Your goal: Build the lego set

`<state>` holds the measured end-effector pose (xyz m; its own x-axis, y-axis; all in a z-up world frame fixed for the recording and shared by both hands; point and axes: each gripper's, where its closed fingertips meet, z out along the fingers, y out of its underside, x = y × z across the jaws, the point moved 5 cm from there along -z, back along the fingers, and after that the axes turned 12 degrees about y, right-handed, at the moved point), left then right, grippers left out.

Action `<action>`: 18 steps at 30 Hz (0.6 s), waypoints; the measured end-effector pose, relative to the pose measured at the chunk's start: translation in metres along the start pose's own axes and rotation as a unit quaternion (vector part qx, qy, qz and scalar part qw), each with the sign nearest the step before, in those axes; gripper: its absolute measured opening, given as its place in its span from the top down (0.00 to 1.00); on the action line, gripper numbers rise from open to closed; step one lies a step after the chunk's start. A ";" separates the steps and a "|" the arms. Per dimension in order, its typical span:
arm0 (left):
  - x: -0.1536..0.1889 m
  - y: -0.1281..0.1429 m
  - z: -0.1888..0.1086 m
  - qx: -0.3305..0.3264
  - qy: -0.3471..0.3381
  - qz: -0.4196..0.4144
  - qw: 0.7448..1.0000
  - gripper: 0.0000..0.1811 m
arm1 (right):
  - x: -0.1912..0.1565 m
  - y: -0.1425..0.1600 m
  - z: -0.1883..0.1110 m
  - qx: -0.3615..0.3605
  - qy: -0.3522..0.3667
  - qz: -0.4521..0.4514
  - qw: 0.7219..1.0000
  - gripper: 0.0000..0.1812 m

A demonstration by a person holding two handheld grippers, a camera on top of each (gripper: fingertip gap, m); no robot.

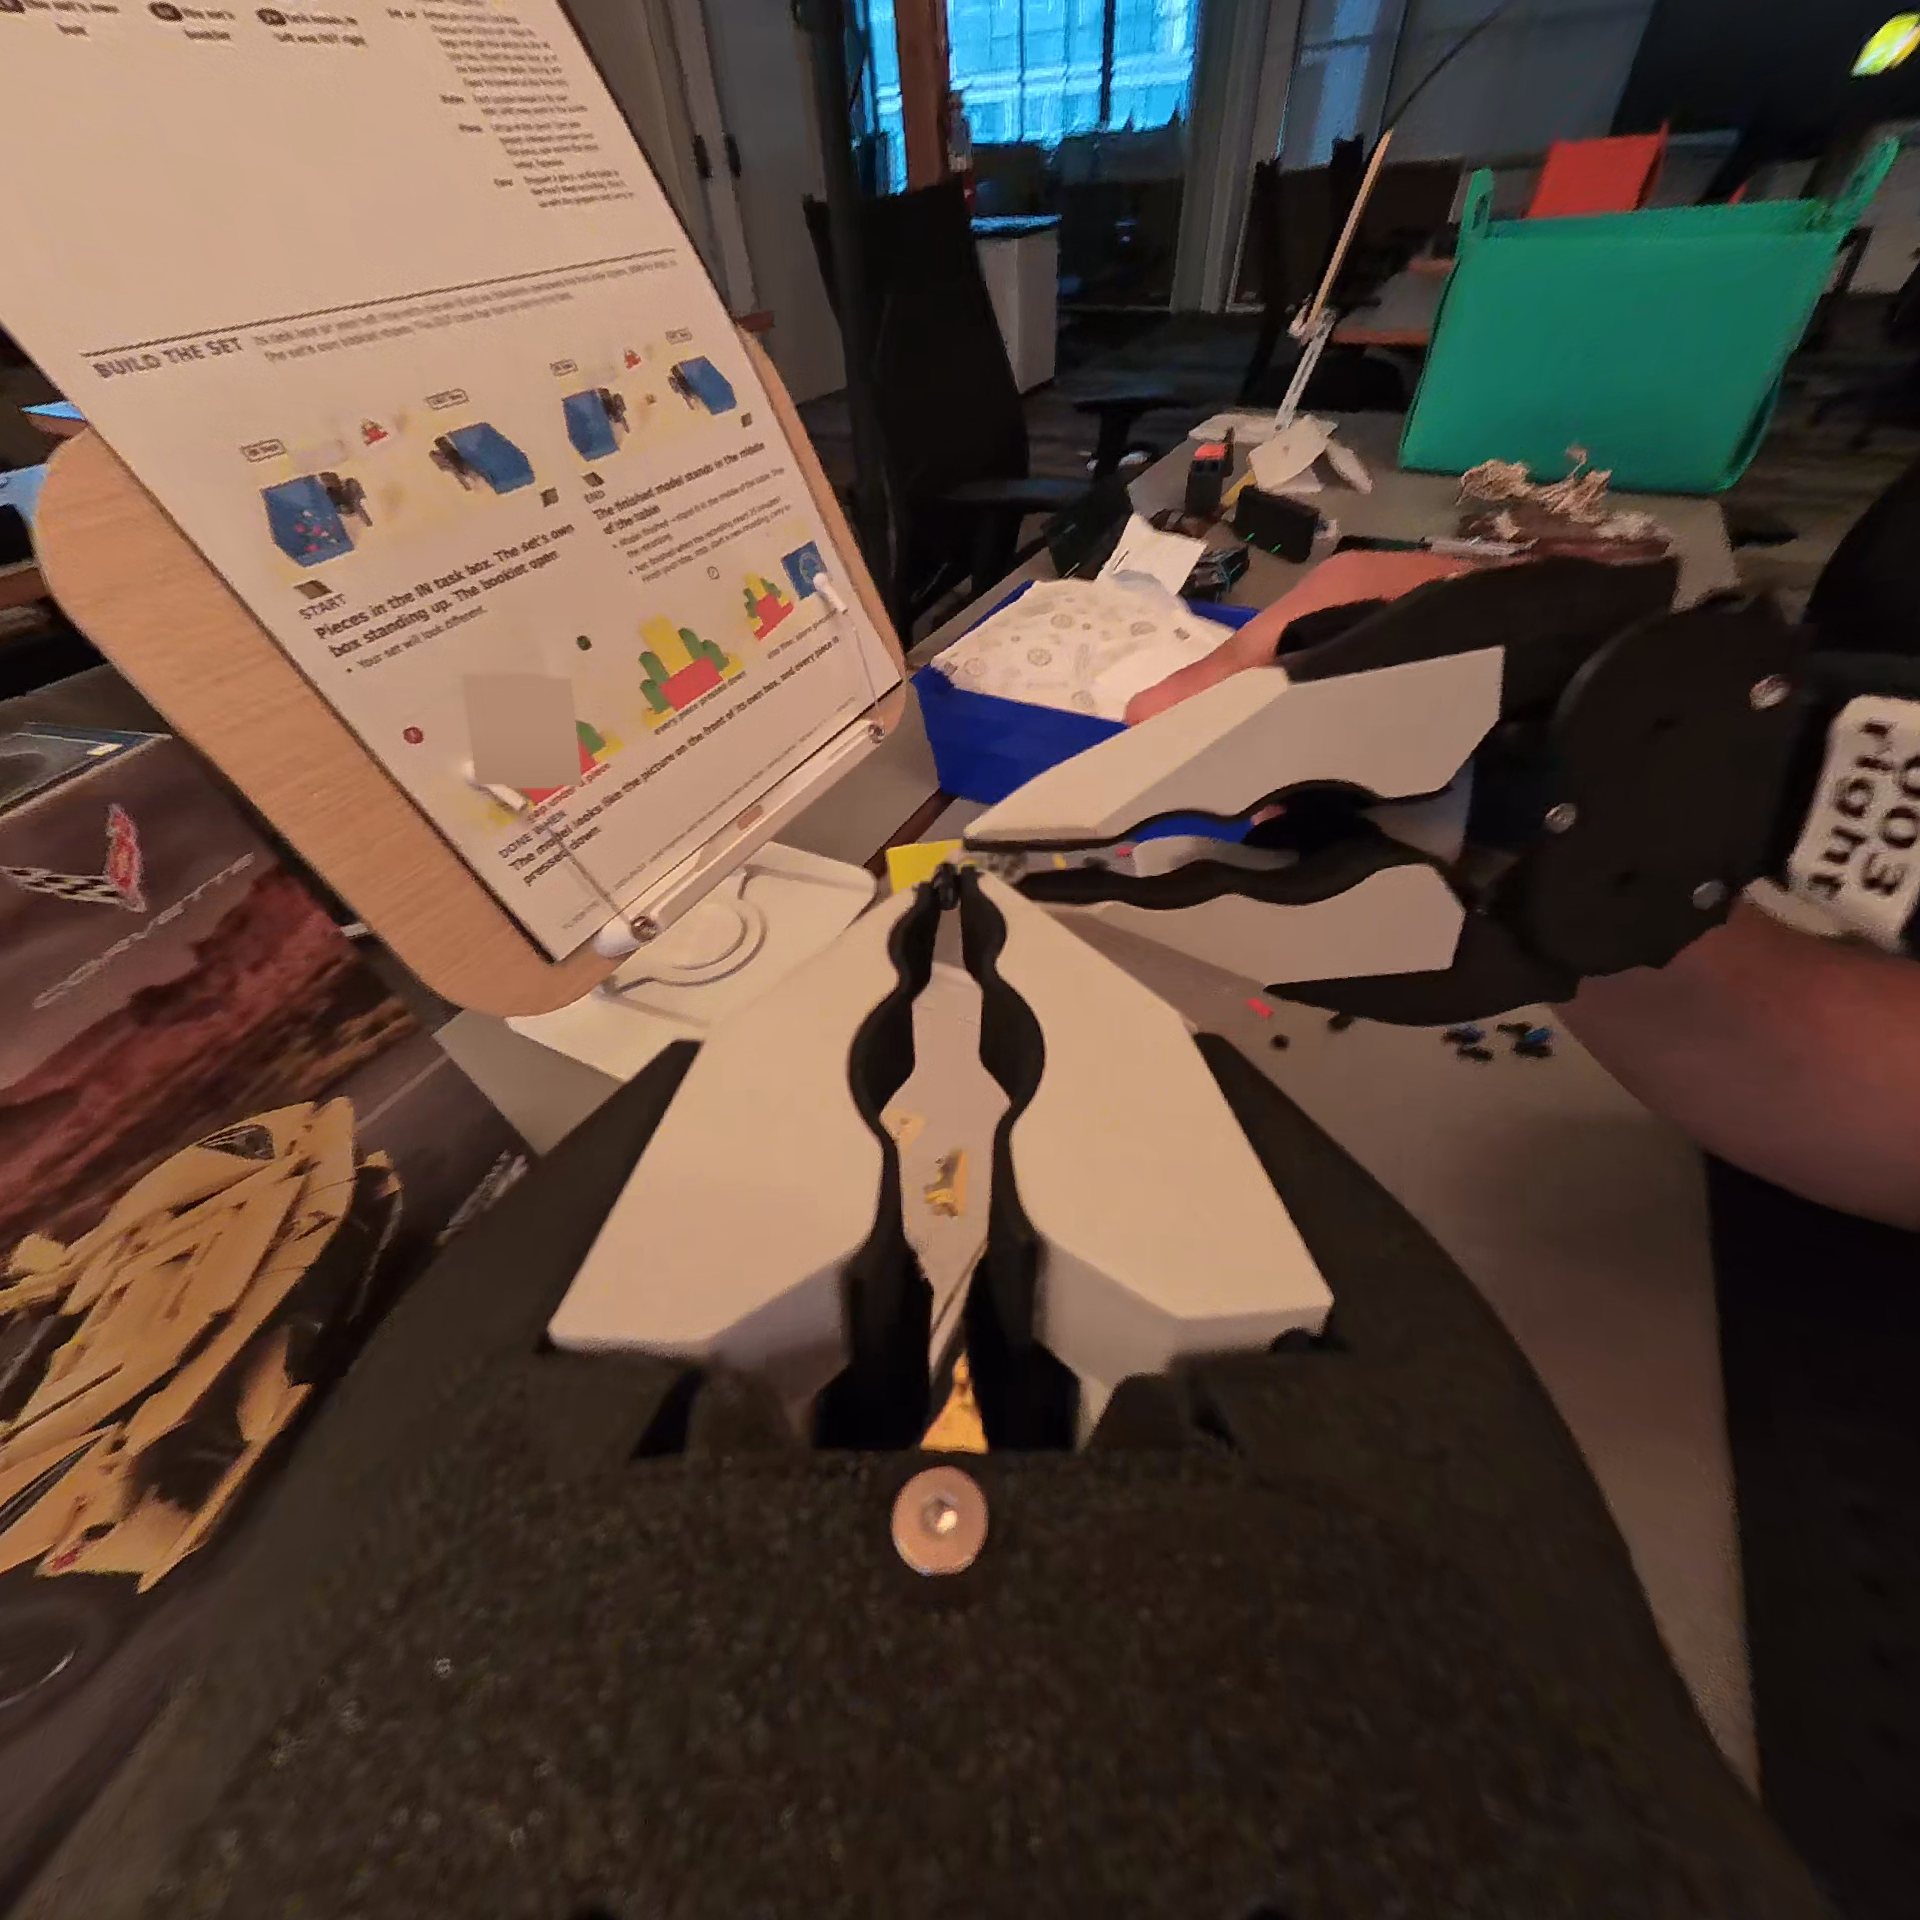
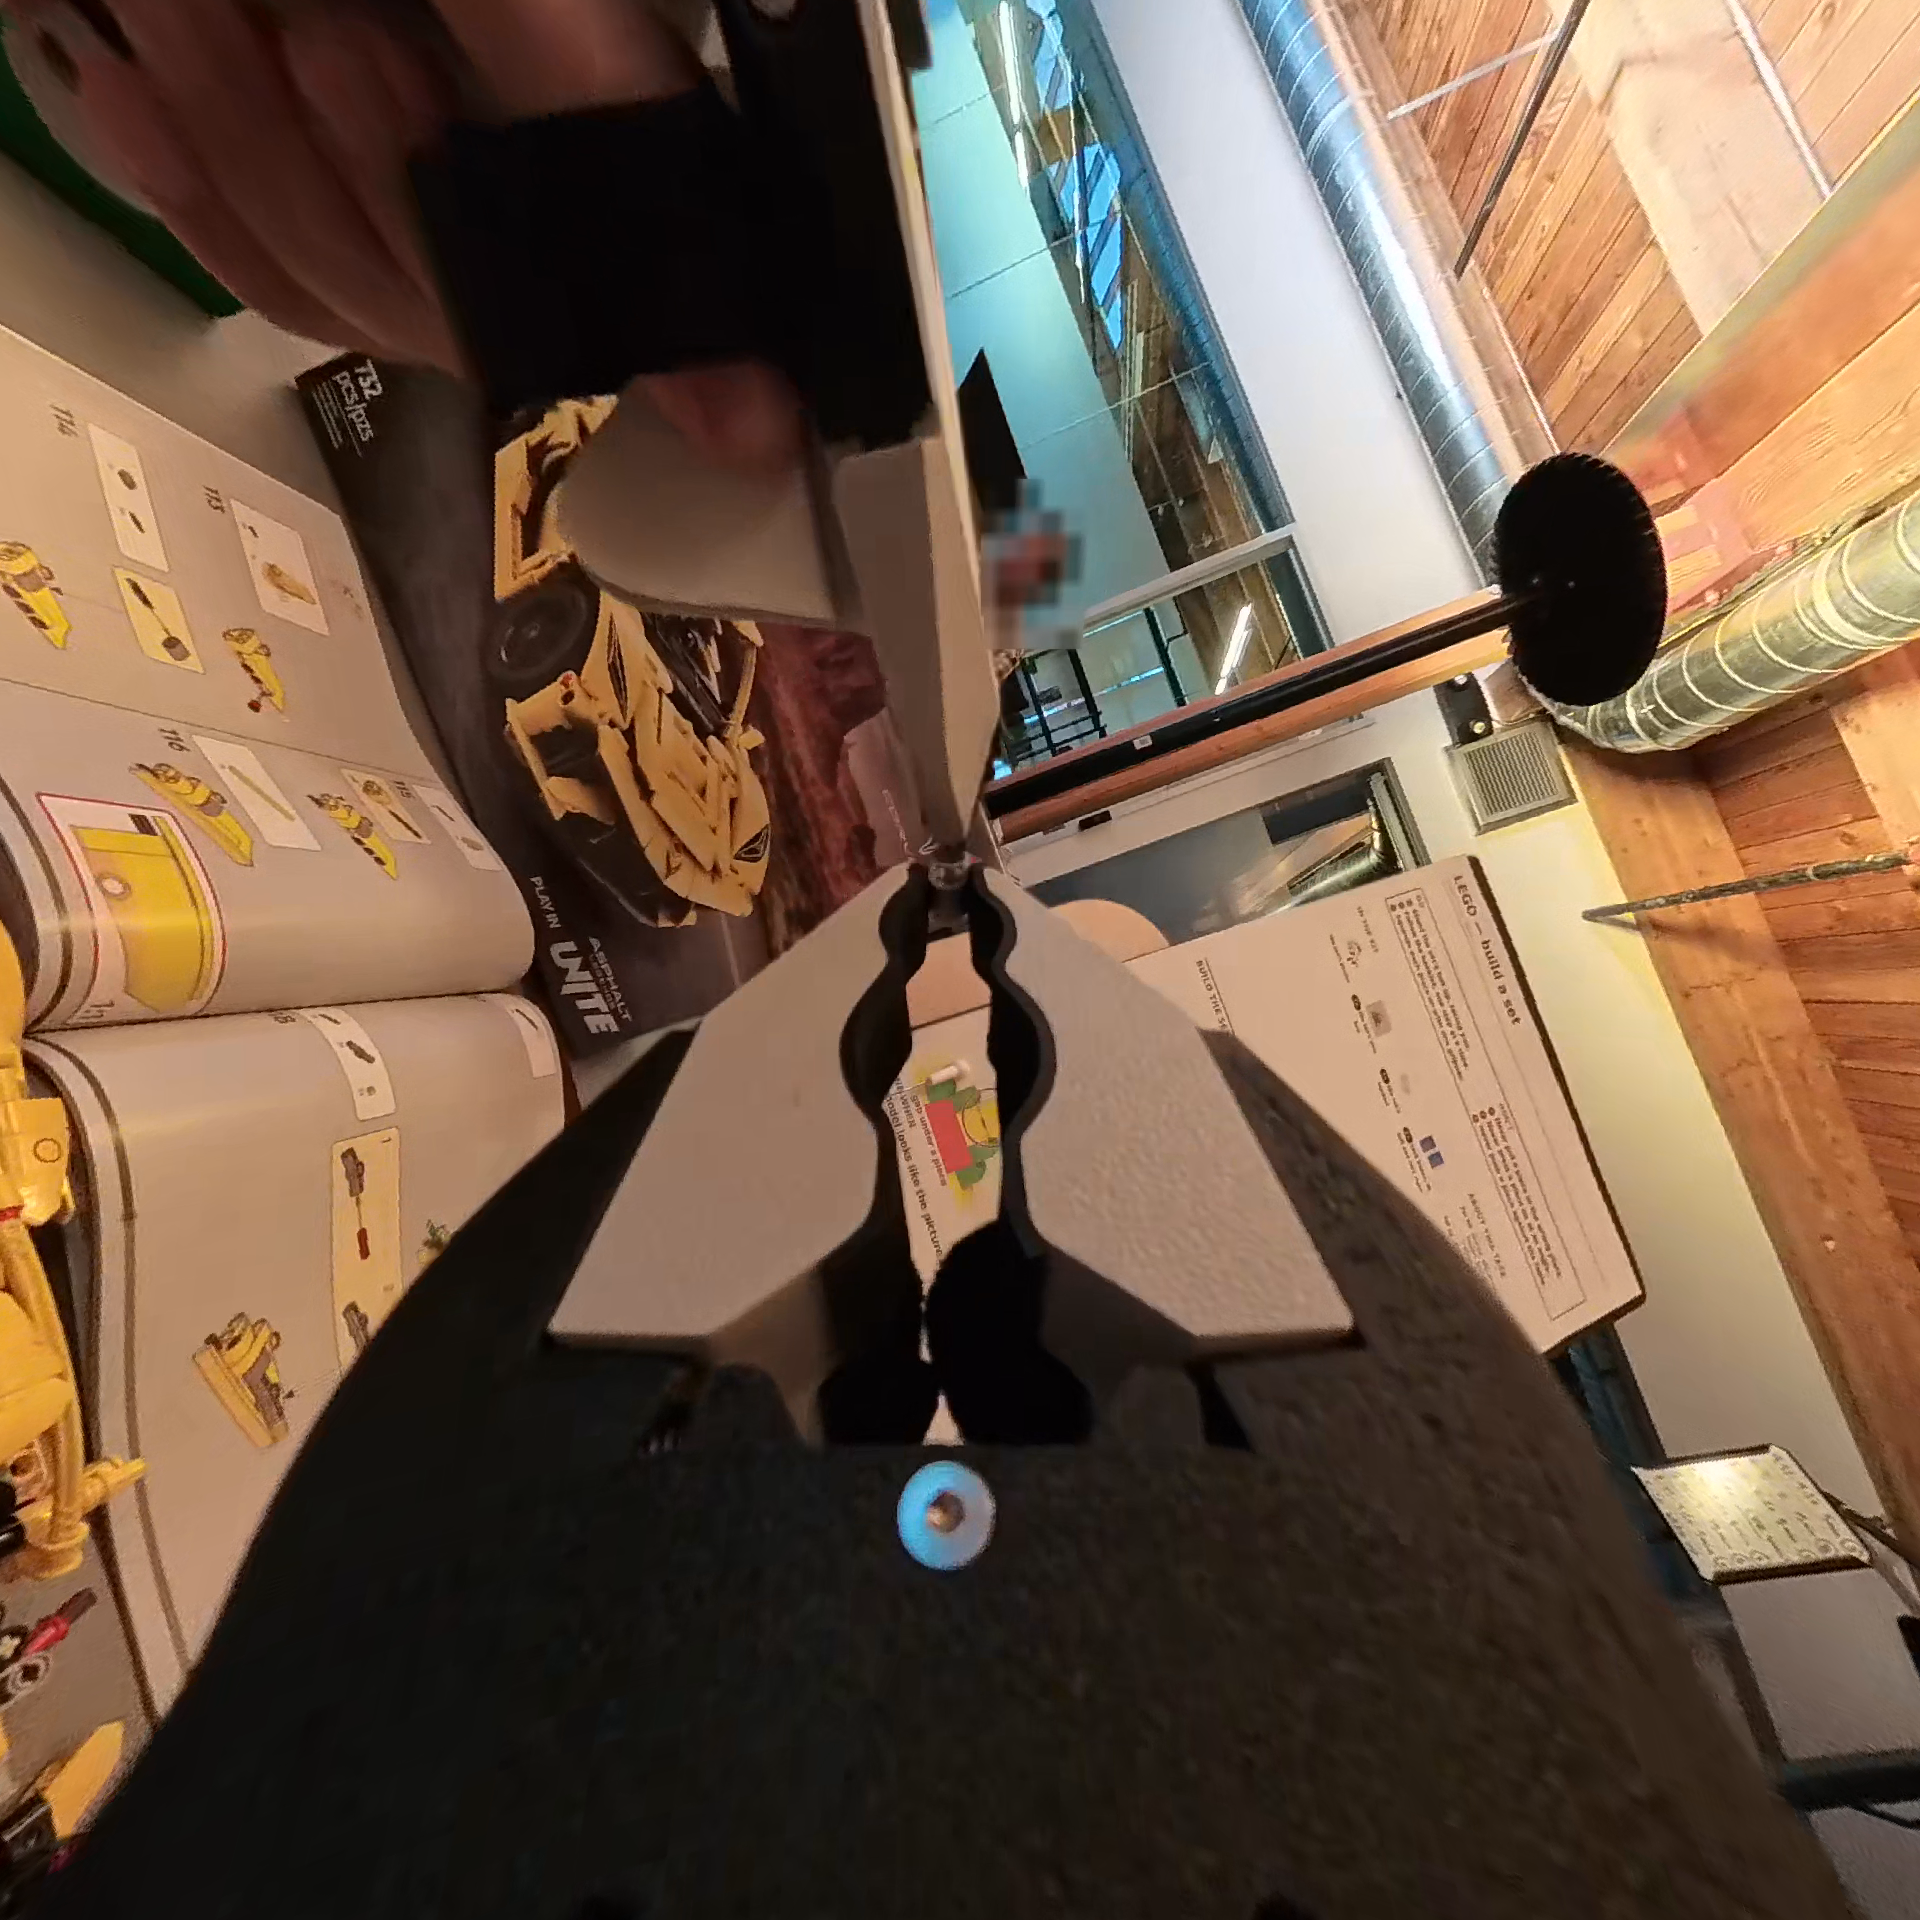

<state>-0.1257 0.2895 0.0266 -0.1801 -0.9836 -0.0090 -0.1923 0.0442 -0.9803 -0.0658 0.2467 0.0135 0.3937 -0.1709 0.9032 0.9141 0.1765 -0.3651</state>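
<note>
Roughly: the Lego set box [image 1: 156, 1091] lies at 9 o'clock in the left wrist view, instruction card [image 1: 436, 499] at 11. Left gripper [image 1: 954, 883] is pinched shut on a tiny dark piece [image 1: 948, 881], tip to tip with the right gripper [image 1: 997, 847] coming from 3 o'clock. Its fingers are nearly closed on a small clear piece [image 2: 943, 871].

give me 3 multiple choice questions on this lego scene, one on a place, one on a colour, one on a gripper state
1. Where do the two grippers' tips meet?
A. above the table, in front of the instruction board
B. inside the blue bin
C. on the green bag

2. What colour is the car on the set's box?
A. red
B. yellow
C. white

3. How is the left gripper?
A. wide open
B. out of view
C. shut at the tips

A: left gripper and right gripper touch tips by the instruction board.
B: the box shows a yellow car.
C: its tips pinch together.
</note>
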 end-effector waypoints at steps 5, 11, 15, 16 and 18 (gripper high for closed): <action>0.005 0.000 -0.002 -0.029 -0.015 0.026 0.999 0.98 | 0.004 -0.004 -0.002 0.010 0.015 -0.009 1.000 0.97; 0.007 -0.002 -0.001 -0.020 -0.009 0.018 1.000 0.98 | 0.007 -0.005 -0.005 0.017 0.014 -0.025 0.999 0.97; 0.011 -0.006 -0.008 -0.013 0.006 0.020 1.000 0.98 | 0.001 -0.006 -0.007 0.019 -0.021 -0.015 0.999 0.97; 0.013 -0.008 -0.010 -0.003 0.022 0.014 1.000 0.98 | 0.002 -0.007 -0.007 0.021 -0.018 -0.016 0.999 0.97; 0.015 -0.007 -0.013 -0.007 0.039 0.010 0.999 0.98 | 0.002 -0.010 -0.008 0.024 -0.016 -0.018 0.999 0.97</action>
<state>-0.1393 0.2762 0.0355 -0.2591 -0.9658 -0.0129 -0.2013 0.0670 -0.9772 -0.0729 0.2369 0.0171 0.3572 -0.1469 0.9224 0.9213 0.2181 -0.3220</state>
